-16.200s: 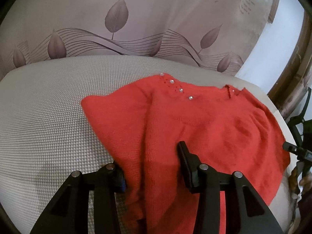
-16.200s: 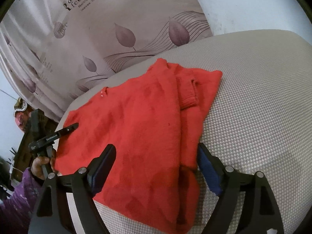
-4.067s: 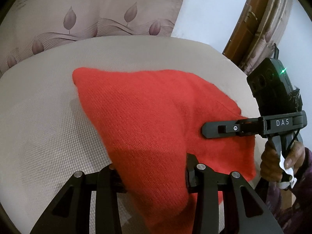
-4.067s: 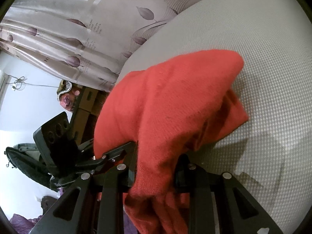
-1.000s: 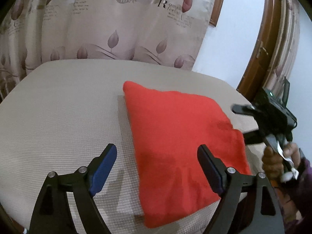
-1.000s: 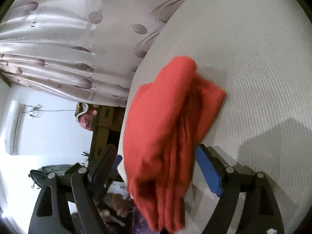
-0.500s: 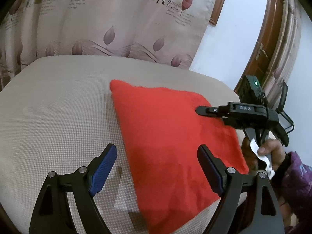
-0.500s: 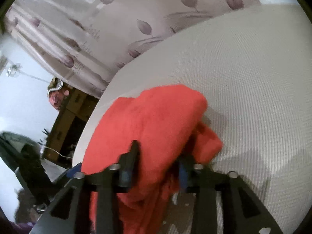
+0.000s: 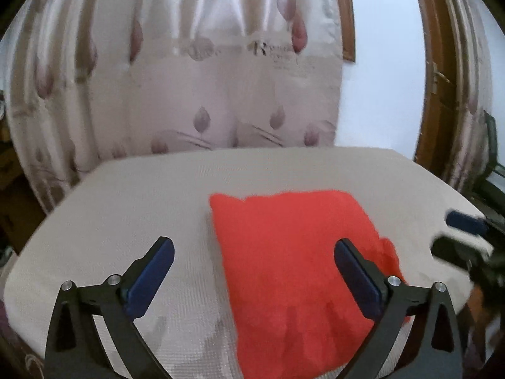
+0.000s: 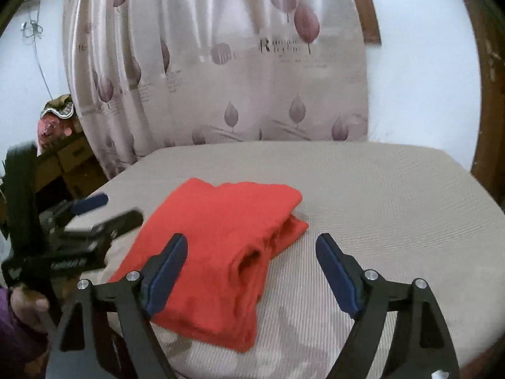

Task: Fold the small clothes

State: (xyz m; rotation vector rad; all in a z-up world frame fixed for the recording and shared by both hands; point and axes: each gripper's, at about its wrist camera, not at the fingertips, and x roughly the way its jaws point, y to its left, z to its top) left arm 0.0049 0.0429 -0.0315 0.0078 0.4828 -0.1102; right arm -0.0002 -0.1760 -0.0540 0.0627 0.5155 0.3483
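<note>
The beige cushion carries the red sweater, folded in a thick stack near its front edge, toward the left corner. The left gripper and the right gripper hang above it, both with jaws wide apart, holding nothing.

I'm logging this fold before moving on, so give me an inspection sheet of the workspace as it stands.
Surface: beige cushion, textured weave.
Job's things: red garment folded into a layered stack, lying flat on the cushion, free of both grippers.
Clutter: nothing seen on the cushion.
Grippers: left gripper open above the garment; right gripper open, empty.
Cables: thin cord hanging on the wall.
Surroundings: leaf-print curtain behind, brown door frame, cardboard boxes.
</note>
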